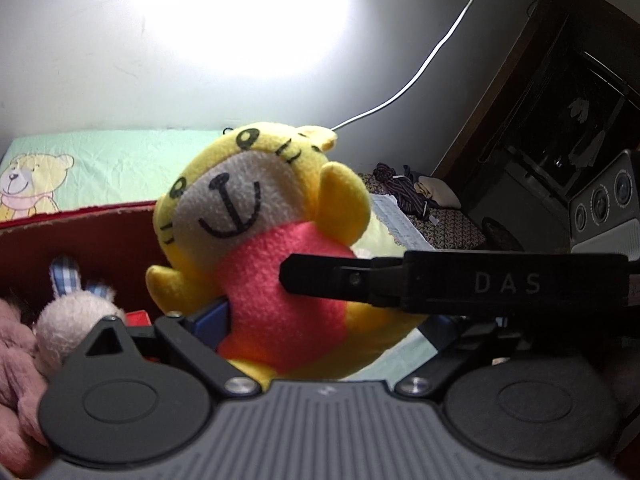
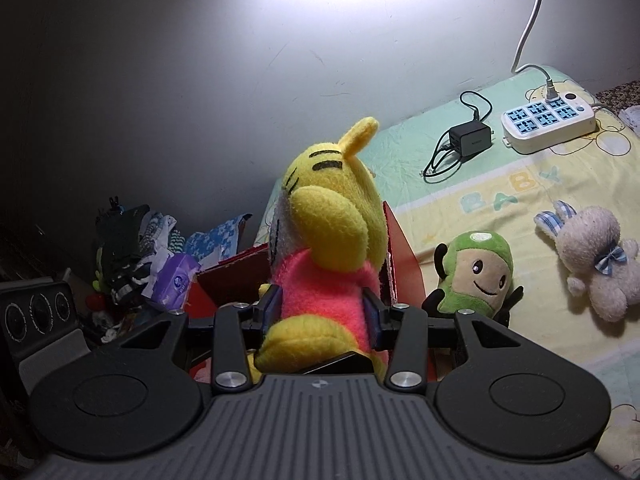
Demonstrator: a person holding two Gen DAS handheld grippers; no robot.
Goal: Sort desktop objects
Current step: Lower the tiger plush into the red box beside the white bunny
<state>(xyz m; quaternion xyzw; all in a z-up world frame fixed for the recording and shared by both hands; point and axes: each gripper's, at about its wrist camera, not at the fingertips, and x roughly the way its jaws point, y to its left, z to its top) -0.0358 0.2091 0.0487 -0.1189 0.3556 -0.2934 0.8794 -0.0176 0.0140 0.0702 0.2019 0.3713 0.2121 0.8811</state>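
Tiger plush (image 2: 324, 248), yellow with a pink body, sits squeezed between the two blue-padded fingers (image 2: 374, 312) of the right gripper (image 2: 320, 314), which is clenched on its pink middle; seen from the right wrist, the toy's back and one ear point up and away, and its yellow foot rests just above the gripper's grey housing. In the left wrist view the same tiger plush (image 1: 260, 240) fills the centre, face toward the camera and tilted to the left, with a black finger marked "DAS" reaching in from the right and touching its pink belly. The left gripper (image 1: 320, 332) has a blue pad (image 1: 212, 320) against the toy's lower left side, while its other finger is hidden behind the plush and the black finger, so whether it grips or merely touches cannot be told. Behind and below the tiger plush stands a red box (image 2: 400, 256) with open flaps; in the left wrist view its red wall (image 1: 80, 236) lies left of the toy, and a pale rabbit plush (image 1: 76, 312) with checked blue ears and a pink furry toy (image 1: 16, 360) lie inside it. Right of the tiger plush, on the baby-print bed sheet (image 2: 520, 200), a green plush (image 2: 476, 276) stands just beside the box, a second white rabbit (image 2: 592, 260) lies farther right, and a charger (image 2: 470, 138) and power strip (image 2: 548, 120) sit well apart near the wall.
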